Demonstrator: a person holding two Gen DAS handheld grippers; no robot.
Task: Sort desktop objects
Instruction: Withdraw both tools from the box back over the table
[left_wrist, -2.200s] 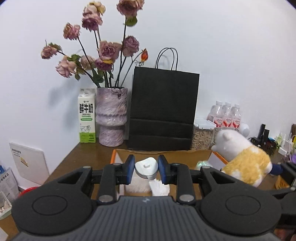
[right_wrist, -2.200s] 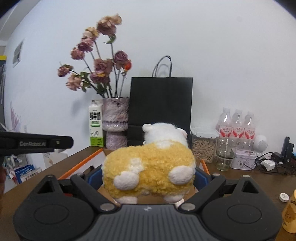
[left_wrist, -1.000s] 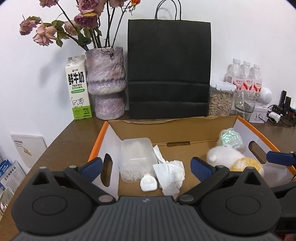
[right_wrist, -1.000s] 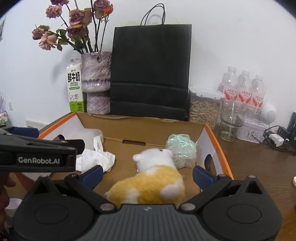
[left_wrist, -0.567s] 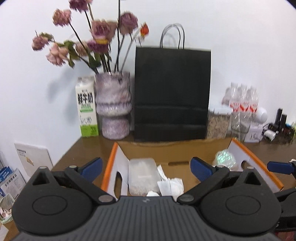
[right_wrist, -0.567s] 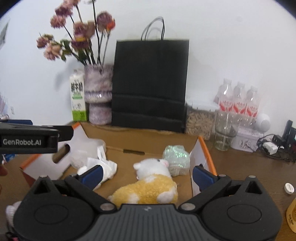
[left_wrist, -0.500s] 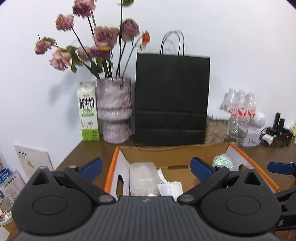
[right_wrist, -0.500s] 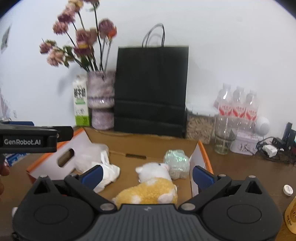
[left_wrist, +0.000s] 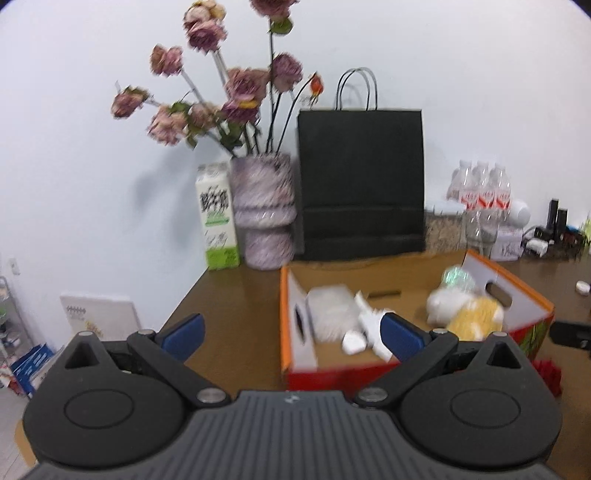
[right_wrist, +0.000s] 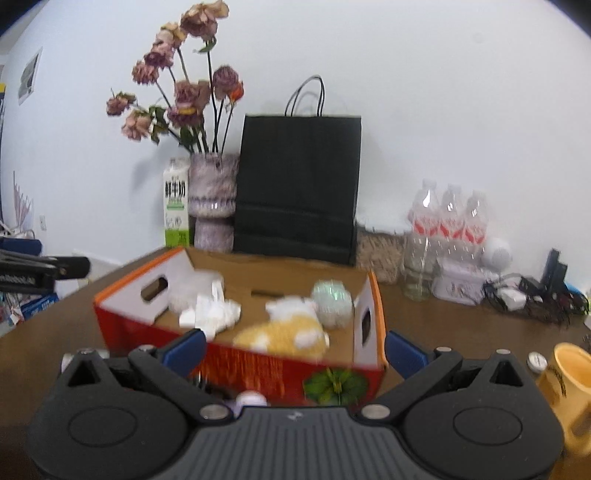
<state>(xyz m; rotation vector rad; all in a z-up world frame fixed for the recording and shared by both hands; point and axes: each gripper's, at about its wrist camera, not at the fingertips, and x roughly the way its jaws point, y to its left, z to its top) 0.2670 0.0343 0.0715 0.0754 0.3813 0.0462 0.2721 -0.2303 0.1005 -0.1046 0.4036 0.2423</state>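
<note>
An open cardboard box (left_wrist: 291, 365) with an orange rim and red front stands on the brown desk. Inside lie a yellow-and-white plush toy (left_wrist: 465, 314), a clear plastic container (left_wrist: 328, 314), crumpled white tissue (left_wrist: 369, 321), a small white case (left_wrist: 352, 341) and a shiny greenish ball (left_wrist: 458, 278). The box (right_wrist: 236, 365), plush toy (right_wrist: 284, 328) and ball (right_wrist: 331, 295) also show in the right wrist view. My left gripper (left_wrist: 291, 332) is open and empty, in front of the box's left end. My right gripper (right_wrist: 293, 349) is open and empty, in front of the box.
Behind the box stand a milk carton (left_wrist: 218, 218), a vase of dried roses (left_wrist: 264, 210), a black paper bag (left_wrist: 360, 181), water bottles (right_wrist: 448, 221) and a glass (right_wrist: 419, 275). A yellow mug (right_wrist: 567, 384) sits at the right. A small green item (right_wrist: 334, 384) lies before the box.
Both grippers opened and released the white case and the plush toy into the box. Both have since pulled back and up from the box, the left one shifting leftward.
</note>
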